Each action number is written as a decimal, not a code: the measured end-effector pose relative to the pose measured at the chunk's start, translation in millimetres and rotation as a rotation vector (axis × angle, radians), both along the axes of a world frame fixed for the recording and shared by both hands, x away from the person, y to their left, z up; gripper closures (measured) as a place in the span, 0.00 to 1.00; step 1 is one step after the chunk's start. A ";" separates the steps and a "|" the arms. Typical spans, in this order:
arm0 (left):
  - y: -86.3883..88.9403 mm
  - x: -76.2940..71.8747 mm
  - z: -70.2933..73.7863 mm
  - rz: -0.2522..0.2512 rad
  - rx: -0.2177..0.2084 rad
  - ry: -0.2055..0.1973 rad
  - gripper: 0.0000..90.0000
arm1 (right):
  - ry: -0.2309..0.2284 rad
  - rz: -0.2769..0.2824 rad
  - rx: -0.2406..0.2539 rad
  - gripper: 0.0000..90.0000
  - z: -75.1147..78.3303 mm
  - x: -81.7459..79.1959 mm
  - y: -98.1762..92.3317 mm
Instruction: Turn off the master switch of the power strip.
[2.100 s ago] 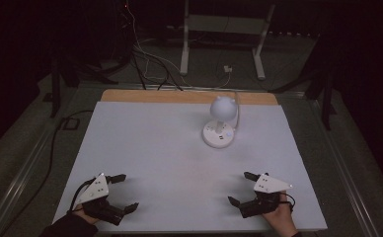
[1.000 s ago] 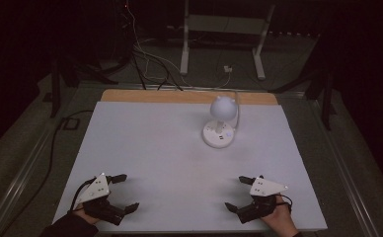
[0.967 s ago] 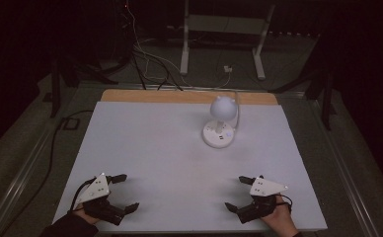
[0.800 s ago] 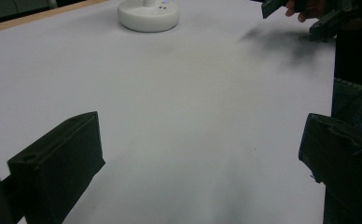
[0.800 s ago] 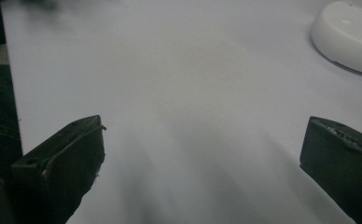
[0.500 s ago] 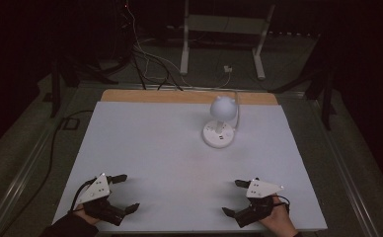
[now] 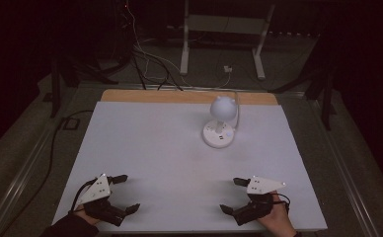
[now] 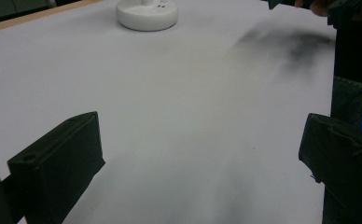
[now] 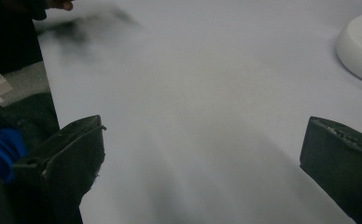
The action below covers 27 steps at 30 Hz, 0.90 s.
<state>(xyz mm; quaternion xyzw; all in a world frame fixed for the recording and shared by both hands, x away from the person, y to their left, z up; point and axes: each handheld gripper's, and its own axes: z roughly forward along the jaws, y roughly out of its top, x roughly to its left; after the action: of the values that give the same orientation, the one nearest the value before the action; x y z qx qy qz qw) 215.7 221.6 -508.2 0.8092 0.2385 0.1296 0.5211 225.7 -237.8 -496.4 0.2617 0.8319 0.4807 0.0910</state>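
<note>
— Where are your grippers just now?

— Low in the high view. My left gripper (image 7: 124,192) sits at the lower left of the frame, my right gripper (image 7: 231,195) at the lower right, both over the near part of the white table (image 7: 155,148), well apart from each other.

— How do their jaws stand?

— Both are spread wide, with nothing between them. In my left gripper view the two black jaws rise at the bottom corners with bare white tabletop between. My right gripper view shows the same: jaws far apart, holding nothing.

— And the nearest thing to them?

— A small white lamp (image 7: 220,123), standing upright on a round base, with a ball-shaped head. It is right of centre in the upper half of the high view, well apart from both grippers. Its base shows at the top of my left gripper view (image 8: 146,14) and at the upper right edge of my right gripper view (image 9: 361,46).

— Touching it?

— No, neither one.
</note>
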 end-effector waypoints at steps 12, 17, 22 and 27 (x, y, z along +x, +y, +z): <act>-0.7 -0.4 -0.2 -0.002 0.002 0.003 0.00 | -0.001 0.020 0.031 0.00 16.6 0.5 9.7; -0.9 -0.6 -0.2 -0.002 0.001 0.003 0.00 | 0.004 0.029 0.042 0.00 21.8 2.8 12.0; -1.4 -0.4 -0.5 -0.004 0.007 0.001 0.00 | -0.016 0.020 0.061 0.00 27.7 5.5 12.4; -2.3 -0.8 0.0 -0.006 0.002 0.003 0.00 | -0.036 0.023 0.064 0.00 34.1 9.0 15.7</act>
<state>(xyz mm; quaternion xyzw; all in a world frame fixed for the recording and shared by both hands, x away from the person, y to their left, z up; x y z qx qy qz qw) 214.9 219.4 -508.2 0.8105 0.2368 0.1269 0.5205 234.7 -222.1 -462.3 0.2462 0.8174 0.5127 0.0919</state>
